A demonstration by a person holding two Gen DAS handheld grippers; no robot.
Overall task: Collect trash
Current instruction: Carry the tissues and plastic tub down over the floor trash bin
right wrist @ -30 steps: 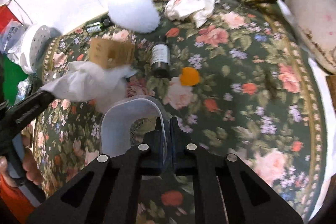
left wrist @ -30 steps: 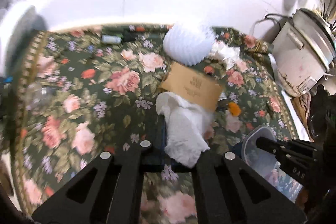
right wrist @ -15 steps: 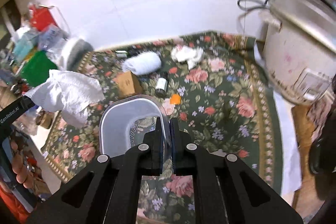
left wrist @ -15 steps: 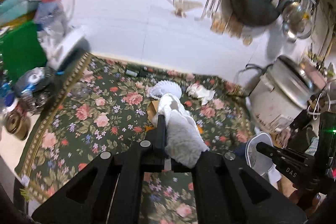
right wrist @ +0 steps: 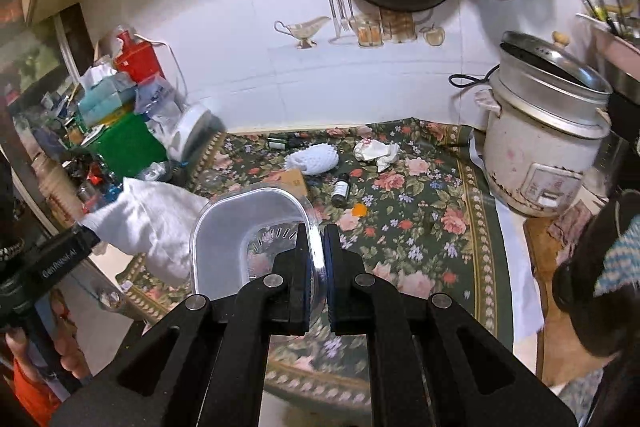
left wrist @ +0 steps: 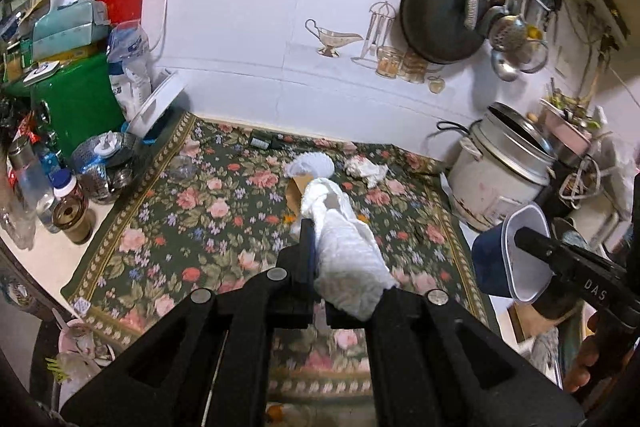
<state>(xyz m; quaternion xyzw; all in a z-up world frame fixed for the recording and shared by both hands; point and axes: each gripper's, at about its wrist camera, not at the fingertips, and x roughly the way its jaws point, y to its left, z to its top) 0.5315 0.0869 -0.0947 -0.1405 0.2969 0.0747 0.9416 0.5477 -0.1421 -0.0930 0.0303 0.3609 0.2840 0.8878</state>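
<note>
Tissue (left wrist: 348,259) and container (right wrist: 248,239) above cloth edge (left wrist: 100,267).

Right tongs (right wrist: 317,251) clamp a clear plastic container (right wrist: 244,223) above floral cloth (right wrist: 420,227).

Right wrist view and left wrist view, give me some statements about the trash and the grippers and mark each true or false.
1. The left gripper is shut on a white paper towel. True.
2. The right gripper is open and holds nothing. False: it is shut on the rim of a clear plastic container.
3. A crumpled tissue lies on the floral cloth. True.
4. The small dark bottle stands upright on the rice cooker. False: it lies on the cloth, apart from the cooker.
5. The white foam net sits inside the plastic container. False: it lies on the cloth near the wall.
</note>
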